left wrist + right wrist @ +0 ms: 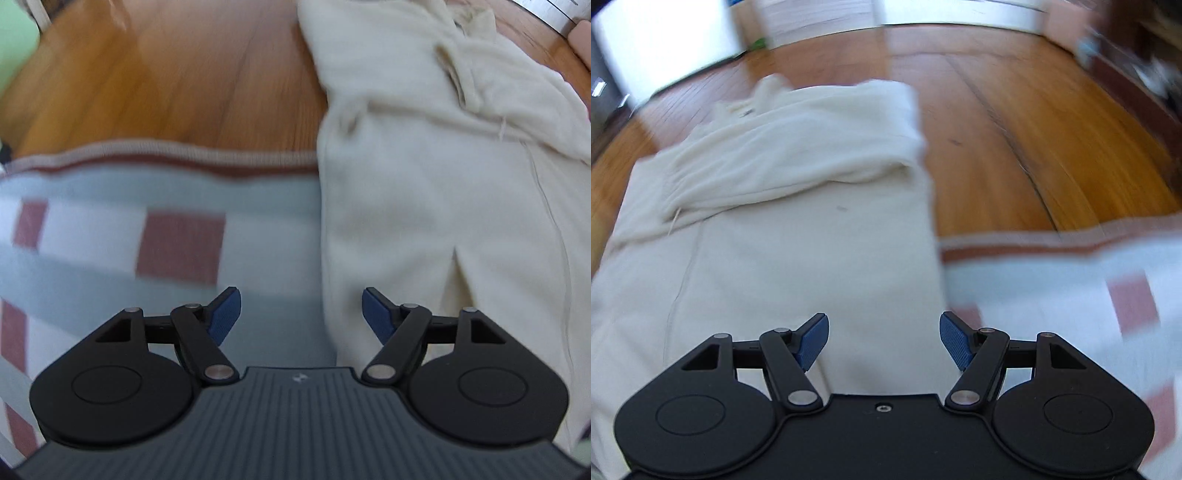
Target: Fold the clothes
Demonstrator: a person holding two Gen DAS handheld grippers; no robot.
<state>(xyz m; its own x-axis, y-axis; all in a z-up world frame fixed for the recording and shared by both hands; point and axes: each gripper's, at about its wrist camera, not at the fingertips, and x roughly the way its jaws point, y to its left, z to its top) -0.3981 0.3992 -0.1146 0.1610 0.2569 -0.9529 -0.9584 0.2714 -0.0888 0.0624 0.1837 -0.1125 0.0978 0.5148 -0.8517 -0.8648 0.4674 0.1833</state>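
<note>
Cream fleece garment (798,236), one piece, lay on the wooden floor (1015,140), long axis running away from both cameras, its far end folded back over itself. It overlapped one pale blue rug (159,236) with red checks. Left claw (301,314) and right claw (884,339) both hung above the cloth, jaws apart, nothing between them. Background blurred.

The black left gripper (301,314) and black right gripper (884,339) are held downward, blue-padded jaws spread, nothing gripped.
</note>
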